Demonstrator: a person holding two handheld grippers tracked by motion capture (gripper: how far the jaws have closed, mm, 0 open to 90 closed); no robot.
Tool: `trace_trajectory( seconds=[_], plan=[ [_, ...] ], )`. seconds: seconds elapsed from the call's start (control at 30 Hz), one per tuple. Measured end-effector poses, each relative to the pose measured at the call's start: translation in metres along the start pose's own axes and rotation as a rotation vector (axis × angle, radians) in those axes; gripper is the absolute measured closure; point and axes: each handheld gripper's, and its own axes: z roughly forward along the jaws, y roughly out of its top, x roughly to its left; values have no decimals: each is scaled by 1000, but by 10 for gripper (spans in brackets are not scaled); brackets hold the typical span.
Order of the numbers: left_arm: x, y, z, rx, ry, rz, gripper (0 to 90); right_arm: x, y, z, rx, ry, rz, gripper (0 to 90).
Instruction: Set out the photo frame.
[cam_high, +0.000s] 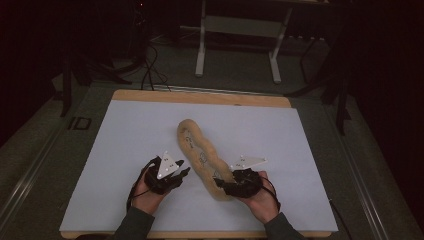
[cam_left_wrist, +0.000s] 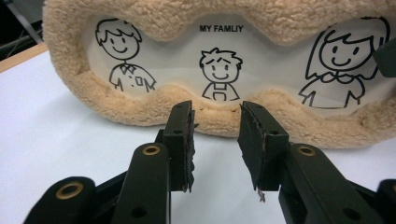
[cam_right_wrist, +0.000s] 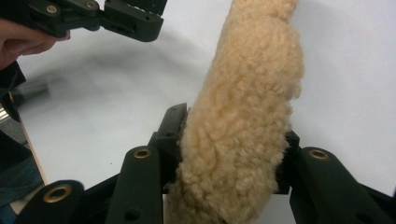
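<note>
A long tan fleece picture frame (cam_high: 196, 143) runs diagonally across the white sheet (cam_high: 125, 145). In the left gripper view its front (cam_left_wrist: 154, 18) shows three cartoon figures under the words "MY FAMLIY". My right gripper (cam_high: 220, 184) is shut on the frame's near end, and its jaws press the fleece (cam_right_wrist: 252, 60) from both sides. My left gripper (cam_high: 183, 168) is open just left of the frame; its jaws (cam_left_wrist: 215, 126) point at the lower fleece edge with nothing between them. The left gripper (cam_right_wrist: 107, 16) also shows at the top left of the right gripper view.
The white sheet lies on a wooden board (cam_high: 200, 97) whose far edge shows bare. Beyond it stand the white legs of a metal stand (cam_high: 201, 55), and cables (cam_high: 150, 70) trail on the dark floor. A person's hands hold both grippers near the front edge.
</note>
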Motion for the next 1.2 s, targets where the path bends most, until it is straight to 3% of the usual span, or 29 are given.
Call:
trace_trajectory(
  seconds=[0.33,0.5,0.73,0.9,1.2],
  plan=[
    [7,-1,-4,-6,16,-24,655,-7,-1,-3,1,13,-28,597],
    [8,-1,-4,-7,19,-30,658,-16,-2,-8,-6,10,-35,619],
    [12,-2,-5,-4,33,-51,657,-32,-6,-17,-25,-15,-15,633],
    [17,-3,-7,-7,49,-70,656,-34,-7,-18,-26,-29,-40,629],
    [28,-5,-9,-8,81,-115,653,-43,-9,-24,-31,-44,-24,612]
  ],
)
